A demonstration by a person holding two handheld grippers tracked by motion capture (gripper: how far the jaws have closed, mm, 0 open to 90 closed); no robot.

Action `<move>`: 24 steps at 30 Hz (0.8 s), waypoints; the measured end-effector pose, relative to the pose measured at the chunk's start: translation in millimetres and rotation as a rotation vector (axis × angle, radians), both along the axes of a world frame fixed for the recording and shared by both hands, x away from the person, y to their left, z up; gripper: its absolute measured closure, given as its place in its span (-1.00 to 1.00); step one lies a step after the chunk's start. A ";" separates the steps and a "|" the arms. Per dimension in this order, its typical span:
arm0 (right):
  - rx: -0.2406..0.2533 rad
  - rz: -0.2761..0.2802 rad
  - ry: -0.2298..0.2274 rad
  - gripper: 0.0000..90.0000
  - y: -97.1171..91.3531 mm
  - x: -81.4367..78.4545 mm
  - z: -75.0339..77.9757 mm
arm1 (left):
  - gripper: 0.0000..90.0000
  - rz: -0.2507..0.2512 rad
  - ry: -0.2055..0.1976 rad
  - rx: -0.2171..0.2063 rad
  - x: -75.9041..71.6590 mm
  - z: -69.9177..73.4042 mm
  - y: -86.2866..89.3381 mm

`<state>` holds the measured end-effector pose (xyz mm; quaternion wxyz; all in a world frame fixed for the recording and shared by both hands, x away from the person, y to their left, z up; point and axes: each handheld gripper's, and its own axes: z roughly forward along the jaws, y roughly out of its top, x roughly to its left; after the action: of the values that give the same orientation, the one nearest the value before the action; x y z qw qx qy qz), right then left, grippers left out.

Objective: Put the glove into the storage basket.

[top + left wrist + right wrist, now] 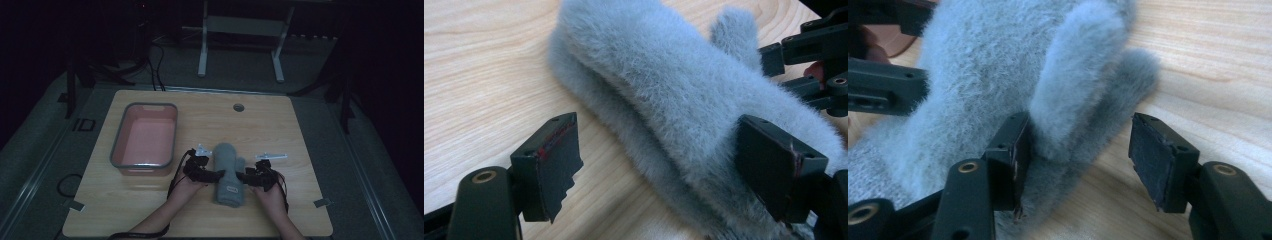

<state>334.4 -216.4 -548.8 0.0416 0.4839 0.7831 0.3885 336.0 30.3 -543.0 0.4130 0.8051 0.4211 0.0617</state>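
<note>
Grey mittens [229, 172], stacked, lie on the bench [300, 130] right of the pink tub [145, 137]. Left claw [659, 170] straddles their cuff edge, jaws apart; right claw [1078, 160] straddles the thumbs, jaws apart, one pad [1020, 150] touching the fur

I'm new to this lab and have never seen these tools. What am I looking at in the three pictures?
A person sits at a wooden table and holds a hand tool with two black jaws in each hand. The high view looks down from above: the left gripper and the right gripper flank a pair of fluffy grey mittens stacked on the table. A pink tub stands to their left. The other two pictures come from cameras riding on each gripper. In both, the jaws stand apart around the mittens' edge; the right gripper straddles the thumbs. Neither grips firmly yet, and the mittens lie flat.
</note>
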 end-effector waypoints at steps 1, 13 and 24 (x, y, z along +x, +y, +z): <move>0.006 0.008 0.013 -0.06 0.5 1.2 -1.3 | -0.55 0.000 0.006 -0.002 0.8 -1.6 -0.4; 0.008 0.073 0.058 0.27 9.8 8.4 -1.9 | -0.05 -0.031 0.097 -0.038 8.8 -15.6 -0.3; -0.016 0.130 -0.009 0.77 16.2 2.6 5.1 | 0.77 -0.080 0.088 -0.041 7.8 -10.4 -3.9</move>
<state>337.1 -200.3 -543.8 0.0236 0.4297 0.8158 0.3864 343.9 26.4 -553.3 0.4126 0.8147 0.4074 0.0008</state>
